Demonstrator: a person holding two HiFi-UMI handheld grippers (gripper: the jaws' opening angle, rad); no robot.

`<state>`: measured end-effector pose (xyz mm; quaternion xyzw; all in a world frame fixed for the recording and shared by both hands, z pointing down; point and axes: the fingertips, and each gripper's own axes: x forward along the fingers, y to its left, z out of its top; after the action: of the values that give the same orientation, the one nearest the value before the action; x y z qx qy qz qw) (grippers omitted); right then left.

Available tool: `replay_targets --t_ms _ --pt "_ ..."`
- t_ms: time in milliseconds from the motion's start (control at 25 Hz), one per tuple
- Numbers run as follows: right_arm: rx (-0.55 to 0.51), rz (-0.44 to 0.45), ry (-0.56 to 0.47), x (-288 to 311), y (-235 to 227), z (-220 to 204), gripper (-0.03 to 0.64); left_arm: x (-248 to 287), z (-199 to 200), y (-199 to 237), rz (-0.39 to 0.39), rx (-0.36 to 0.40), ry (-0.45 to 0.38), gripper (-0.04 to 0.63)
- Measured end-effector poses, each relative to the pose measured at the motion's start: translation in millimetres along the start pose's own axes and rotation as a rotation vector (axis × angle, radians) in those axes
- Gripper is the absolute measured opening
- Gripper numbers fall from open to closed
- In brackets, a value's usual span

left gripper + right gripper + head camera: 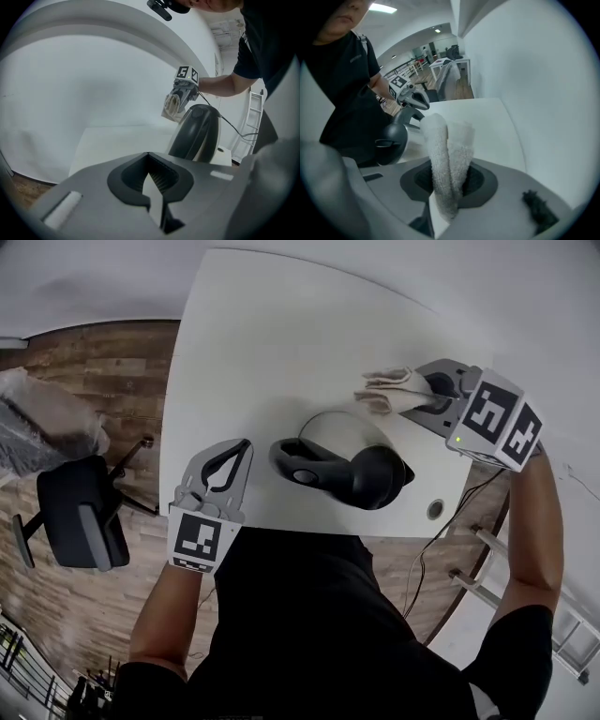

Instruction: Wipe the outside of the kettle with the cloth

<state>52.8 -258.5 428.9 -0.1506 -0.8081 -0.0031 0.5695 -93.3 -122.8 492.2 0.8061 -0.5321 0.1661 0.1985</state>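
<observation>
A black kettle (361,476) stands near the front edge of the white table (281,352), with its handle (298,465) pointing left. My left gripper (232,457) hovers just left of the handle, apart from it, its jaws shut on nothing. In the left gripper view the kettle (196,133) sits ahead to the right of the gripper (149,159). My right gripper (419,395) hangs just beyond the kettle, shut on a folded white cloth (386,390). The right gripper view shows the cloth (447,150) standing up from the jaws, with the kettle (391,143) left of it.
A black office chair (80,512) stands on the wooden floor to the left of the table. A cable hole (434,510) sits in the table's front right corner, and a cord (464,502) trails off there. White metal framing (492,568) is at the right.
</observation>
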Motion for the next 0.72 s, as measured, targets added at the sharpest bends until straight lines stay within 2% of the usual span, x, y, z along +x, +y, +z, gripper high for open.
replay_targets --t_ms 160,480,600,720 --pt "-0.131 0.137 0.116 67.9 -2.1 18.3 0.098 -8.1 -12.3 -2.6 0.011 -0.010 0.014 0.006" --pt "-0.185 0.292 0.307 147.1 -4.9 0.2 0.098 -13.5 -22.7 2.9 0.018 -0.070 0.013 0.006" --pt "-0.179 0.315 0.311 147.5 0.0 0.6 0.098 -14.5 -26.0 6.8 0.020 -0.085 0.018 0.006" --pt "-0.176 0.319 0.274 132.3 5.6 13.5 0.098 -13.8 -24.9 8.0 0.007 -0.069 0.013 0.008"
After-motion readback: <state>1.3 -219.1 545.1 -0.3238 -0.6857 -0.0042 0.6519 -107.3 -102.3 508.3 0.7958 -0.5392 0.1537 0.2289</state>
